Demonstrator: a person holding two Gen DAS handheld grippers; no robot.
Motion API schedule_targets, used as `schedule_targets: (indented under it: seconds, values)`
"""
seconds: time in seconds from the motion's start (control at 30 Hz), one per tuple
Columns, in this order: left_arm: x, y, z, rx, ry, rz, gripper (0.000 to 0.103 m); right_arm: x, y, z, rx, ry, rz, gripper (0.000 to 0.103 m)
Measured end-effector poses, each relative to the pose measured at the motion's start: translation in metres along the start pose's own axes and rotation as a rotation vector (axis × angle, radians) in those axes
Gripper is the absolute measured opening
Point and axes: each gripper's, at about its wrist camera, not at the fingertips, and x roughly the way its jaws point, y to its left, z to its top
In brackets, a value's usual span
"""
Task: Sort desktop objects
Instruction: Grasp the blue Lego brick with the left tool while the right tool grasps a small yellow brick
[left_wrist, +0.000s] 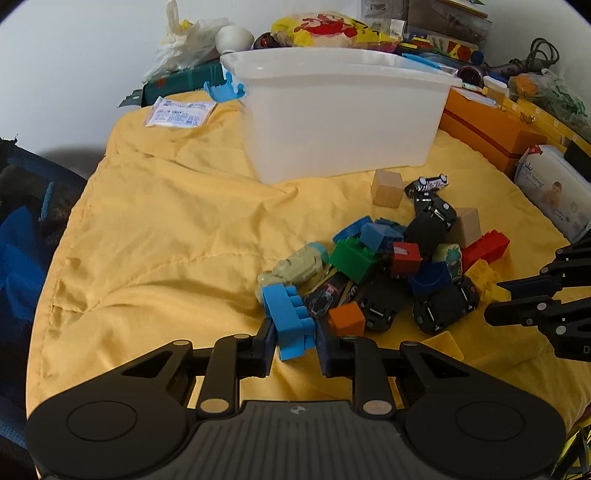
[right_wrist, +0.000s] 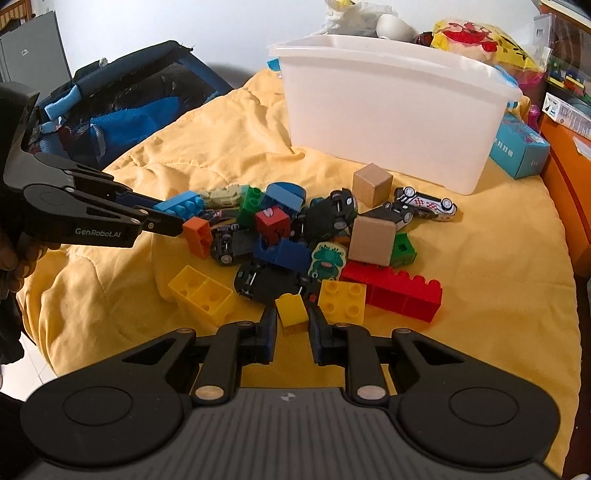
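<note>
A pile of toy bricks, wooden cubes and toy cars lies on the yellow cloth (left_wrist: 155, 229) in front of a white plastic bin (left_wrist: 340, 110). My left gripper (left_wrist: 295, 332) is closed around a light blue brick (left_wrist: 290, 321) at the pile's near edge; the same brick shows in the right wrist view (right_wrist: 183, 207). My right gripper (right_wrist: 292, 317) is closed around a small yellow brick (right_wrist: 291, 314) at the pile's near side; the gripper also shows in the left wrist view (left_wrist: 496, 301). Both bricks rest at cloth level.
The white bin (right_wrist: 391, 118) stands behind the pile. An orange box (left_wrist: 487, 129), a wipes pack (left_wrist: 554, 188) and clutter line the right and back. A blue bag (right_wrist: 122, 107) sits off the left edge. A paper packet (left_wrist: 179, 112) lies far left.
</note>
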Motion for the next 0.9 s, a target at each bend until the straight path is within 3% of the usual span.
schedule_targets:
  seconds: [0.67, 0.9]
  values:
    - [-0.025, 0.024, 0.007, -0.038, -0.096, -0.022, 0.025, -0.020, 0.008, 0.016, -0.035, -0.112, -0.049, 0.021]
    - [-0.008, 0.024, 0.003, -0.049, -0.047, -0.023, 0.025, -0.020, 0.006, 0.012, -0.024, -0.108, -0.056, 0.021]
